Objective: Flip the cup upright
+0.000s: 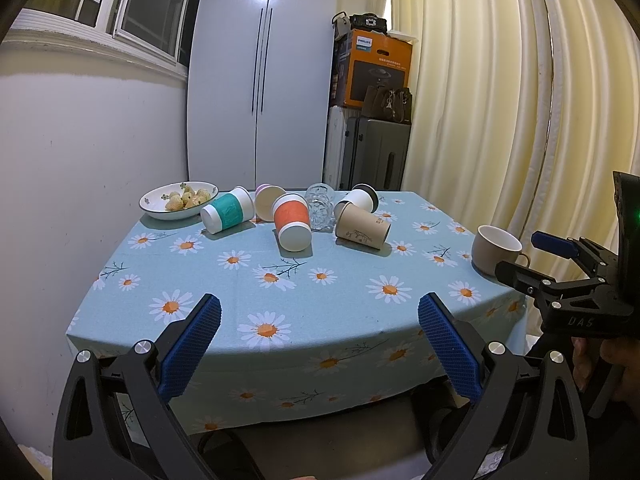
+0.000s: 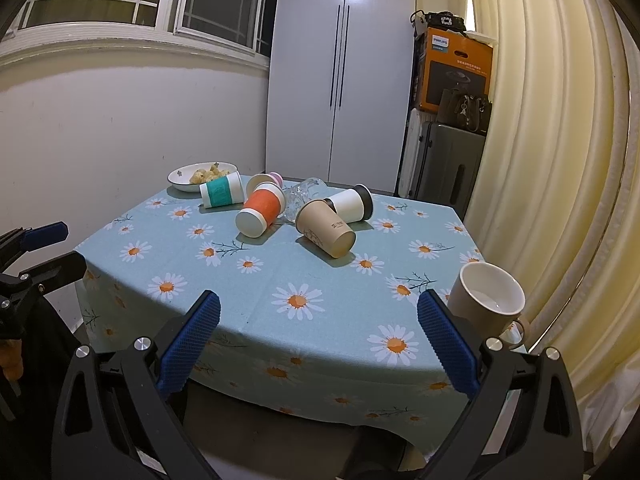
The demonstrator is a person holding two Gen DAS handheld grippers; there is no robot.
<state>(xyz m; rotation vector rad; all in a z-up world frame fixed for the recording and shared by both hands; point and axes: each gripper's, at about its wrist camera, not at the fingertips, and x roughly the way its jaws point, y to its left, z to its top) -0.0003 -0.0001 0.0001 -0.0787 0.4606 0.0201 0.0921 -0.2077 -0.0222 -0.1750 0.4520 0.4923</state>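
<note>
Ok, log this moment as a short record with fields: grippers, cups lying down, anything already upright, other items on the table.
left gripper: open, holds nothing, short of the table
right gripper: open, holds nothing, short of the table
surface: daisy tablecloth
cups on their sides: teal-sleeve cup, orange-sleeve cup, brown paper cup, black-lid white cup, pink-based cup, clear glass
already upright: beige mug, near right corner
other: bowl of food, far left corner
task status: no cup gripped yet
</note>
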